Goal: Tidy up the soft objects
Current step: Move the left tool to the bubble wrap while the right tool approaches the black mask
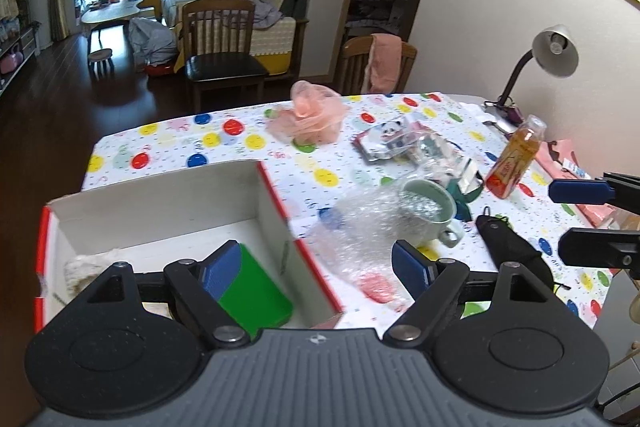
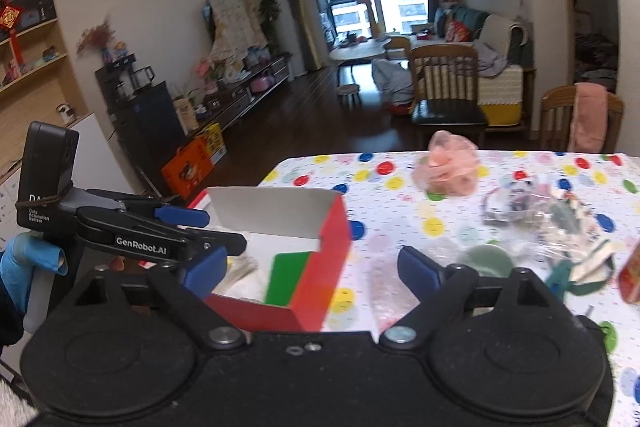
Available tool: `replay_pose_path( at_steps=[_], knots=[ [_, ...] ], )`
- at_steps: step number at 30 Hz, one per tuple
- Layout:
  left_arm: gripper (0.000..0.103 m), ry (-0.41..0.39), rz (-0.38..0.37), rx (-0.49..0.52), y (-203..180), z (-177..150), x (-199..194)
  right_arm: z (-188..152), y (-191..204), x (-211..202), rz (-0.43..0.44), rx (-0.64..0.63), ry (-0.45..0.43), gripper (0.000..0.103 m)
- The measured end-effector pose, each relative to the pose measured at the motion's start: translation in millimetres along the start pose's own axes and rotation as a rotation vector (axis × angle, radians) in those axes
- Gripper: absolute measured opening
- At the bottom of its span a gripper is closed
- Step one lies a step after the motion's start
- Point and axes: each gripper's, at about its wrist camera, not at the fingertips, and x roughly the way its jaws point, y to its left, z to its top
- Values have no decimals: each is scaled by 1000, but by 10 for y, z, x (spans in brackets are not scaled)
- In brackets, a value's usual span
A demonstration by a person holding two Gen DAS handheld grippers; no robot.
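Red box (image 1: pixel 276 195) holds green sponge (image 1: pixel 256 291) and white cloth (image 1: pixel 86 267)

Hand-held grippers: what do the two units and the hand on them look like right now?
Both are black, with round pivot housings, linked arms and blue pads. The left hand-held gripper, seen from the right wrist camera, carries white "GenRobot.AI" lettering and a black box marked "Data Acquisition System", tied on with a thin cord. The hand holding it wears a blue glove. The right hand-held gripper shows the same blue pads.
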Motion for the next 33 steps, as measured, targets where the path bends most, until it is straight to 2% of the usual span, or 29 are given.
replay_pose_path(
  at_steps=[5,13,20,26,33],
  knots=[
    [83,-10,-13,-2,-230,-6,105,-138,-233,-191,-39,25,-38,102],
    [83,-2,-8,-47,-578,-31,387,-412,-677,-418,-124,68,-51,103],
    [83,46,43,-83,-883,-96,839,-723,-1190,-525,-205,131,-2,103],
    [83,101,117,-125,-1037,-186,1228,-925,-1536,-476,-272,132,43,103],
    [83,160,162,-119,-1164,-287,1621,-1147,-1925,-450,-275,159,99,103]
  ],
)
